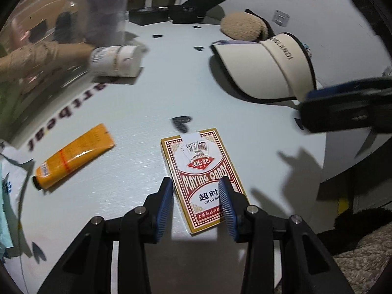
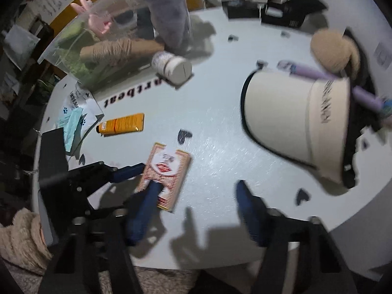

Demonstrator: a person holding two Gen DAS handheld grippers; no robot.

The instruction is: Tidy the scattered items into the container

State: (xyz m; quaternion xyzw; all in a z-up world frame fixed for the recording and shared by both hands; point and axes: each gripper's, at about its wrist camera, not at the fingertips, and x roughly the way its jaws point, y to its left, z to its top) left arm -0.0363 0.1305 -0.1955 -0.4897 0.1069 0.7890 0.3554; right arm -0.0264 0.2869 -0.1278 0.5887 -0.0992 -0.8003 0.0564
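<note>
**Left wrist view.** The left gripper (image 1: pixel 196 196) is straddling the near end of the playing-card box (image 1: pixel 203 178), which is lying flat on the desk (image 1: pixel 257 127). The jaws are standing at their narrowest, with the left pad against the box's long edge and the right pad overlapping its face; whether the pads are actually pressing on the box cannot be told. The narrow setting is judged to match the box's width for an edge-to-edge pickup. Relative to the box, an orange tube (image 1: pixel 73 156) is lying to the left, a white pill bottle (image 1: pixel 115 61) on its side is lying beyond and to the left, and a cream visor cap (image 1: pixel 269 68) is resting beyond and to the right. The clear container (image 1: pixel 61 36), already holding items, is standing at the far left, beyond the bottle. The right gripper (image 1: pixel 348 105) is entering from the right, beside the visor cap.

**Right wrist view.** The right gripper (image 2: pixel 196 208) is hanging over bare desk (image 2: pixel 220 134) with its jaws apart and nothing between them. The playing-card box (image 2: pixel 169 171) is lying just left of it, with the left gripper (image 2: pixel 144 178) at its edges. The visor cap (image 2: pixel 294 122) is lying to the right of the box, judged the right gripper's likely next target. The container (image 2: pixel 98 49) is standing far beyond the box.
</note>
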